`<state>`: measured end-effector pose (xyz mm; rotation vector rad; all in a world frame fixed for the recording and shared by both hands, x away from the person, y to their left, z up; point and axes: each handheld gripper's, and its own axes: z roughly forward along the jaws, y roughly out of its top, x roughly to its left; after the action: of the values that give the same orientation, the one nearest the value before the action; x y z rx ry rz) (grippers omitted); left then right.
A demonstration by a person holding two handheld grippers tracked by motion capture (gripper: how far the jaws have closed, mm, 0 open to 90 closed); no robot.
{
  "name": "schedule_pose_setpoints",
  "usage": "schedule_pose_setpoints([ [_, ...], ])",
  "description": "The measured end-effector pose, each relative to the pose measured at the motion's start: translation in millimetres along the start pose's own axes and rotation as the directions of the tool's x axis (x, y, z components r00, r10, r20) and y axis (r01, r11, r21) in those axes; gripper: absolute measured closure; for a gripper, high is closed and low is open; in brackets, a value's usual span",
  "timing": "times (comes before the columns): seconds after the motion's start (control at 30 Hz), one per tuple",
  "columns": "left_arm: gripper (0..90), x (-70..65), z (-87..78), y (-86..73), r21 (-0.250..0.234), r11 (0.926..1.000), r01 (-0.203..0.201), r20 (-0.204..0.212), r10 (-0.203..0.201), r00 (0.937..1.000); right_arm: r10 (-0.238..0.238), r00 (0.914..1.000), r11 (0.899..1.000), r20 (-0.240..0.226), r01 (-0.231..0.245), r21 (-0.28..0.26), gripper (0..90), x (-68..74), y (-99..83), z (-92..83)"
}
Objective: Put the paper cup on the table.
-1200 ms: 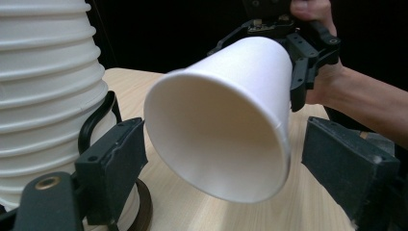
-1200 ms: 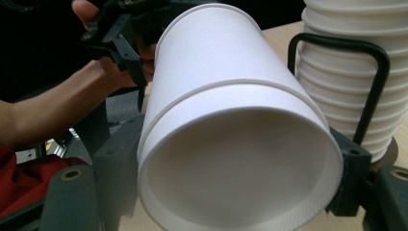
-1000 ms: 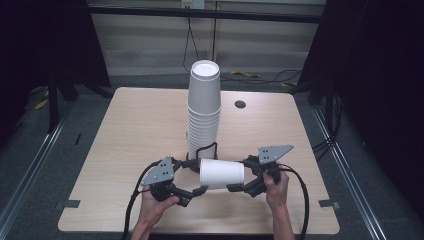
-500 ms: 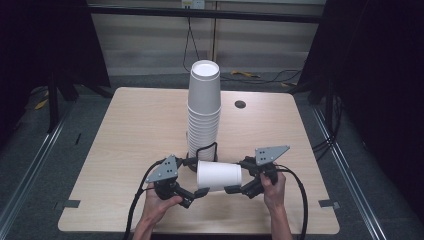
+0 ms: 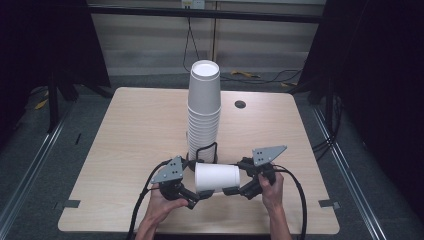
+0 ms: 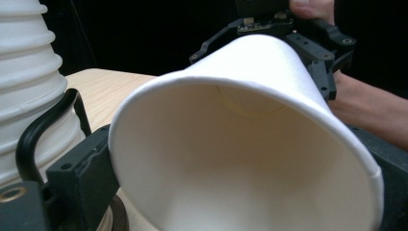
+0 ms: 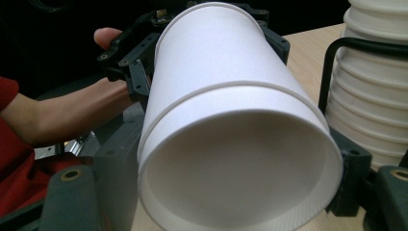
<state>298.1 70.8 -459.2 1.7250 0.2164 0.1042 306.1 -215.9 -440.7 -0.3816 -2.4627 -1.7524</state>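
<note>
A white paper cup (image 5: 217, 177) lies on its side just above the table, held between both grippers. My left gripper (image 5: 196, 181) is shut on its left end, and the cup's open mouth (image 6: 240, 144) faces that camera. My right gripper (image 5: 238, 179) is shut on the right end (image 7: 231, 96), where a raised ring runs round the wall. I cannot tell whether this is one cup or two nested. Behind it stands a tall stack of white cups (image 5: 204, 110), upside down, close to both grippers.
The wooden table (image 5: 130, 130) has a dark round hole (image 5: 240, 104) at the back right. A black cable loop (image 5: 207, 150) rests against the foot of the stack. Black cables trail off the near edge. Dark floor and rails surround the table.
Both grippers and the cup between them have drifted slightly toward the near edge. The stack has not moved.
</note>
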Motion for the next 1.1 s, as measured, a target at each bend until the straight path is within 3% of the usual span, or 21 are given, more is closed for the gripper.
schedule_pose_setpoints([
  [0.4,7.1,1.6,-0.1,-0.4,0.015,0.9999,0.008,0.038,-0.008,0.9992,-0.008,0.9996,1.0,-0.029,0.009,0.021,24.0,-2.7,-1.6,2.8],
  [0.53,10.3,1.8,-2.6,0.7,-0.005,0.9998,0.019,0.055,-0.018,0.9983,-0.018,0.9993,1.0,-0.032,0.018,0.014,21.7,-3.7,-2.6,2.3],
  [0.73,11.6,1.0,-4.1,2.6,0.008,0.9998,0.019,0.042,-0.019,0.9989,-0.022,0.9996,1.0,-0.02,0.022,0.012,20.5,-4.1,-3.0,4.4],
  [0.87,11.9,0.0,-4.9,8.3,0.041,0.9991,-0.003,0.035,0.001,0.9994,-0.027,0.9996,1.0,0.005,0.027,0.003,16.2,-3.4,-3.4,5.0],
  [1.1,11.9,2.3,-9.9,13.6,0.052,0.9987,-0.001,0.018,0.001,0.9998,-0.033,0.9984,0.999,0.046,0.034,-0.028,14.1,-1.0,-2.7,1.2],
])
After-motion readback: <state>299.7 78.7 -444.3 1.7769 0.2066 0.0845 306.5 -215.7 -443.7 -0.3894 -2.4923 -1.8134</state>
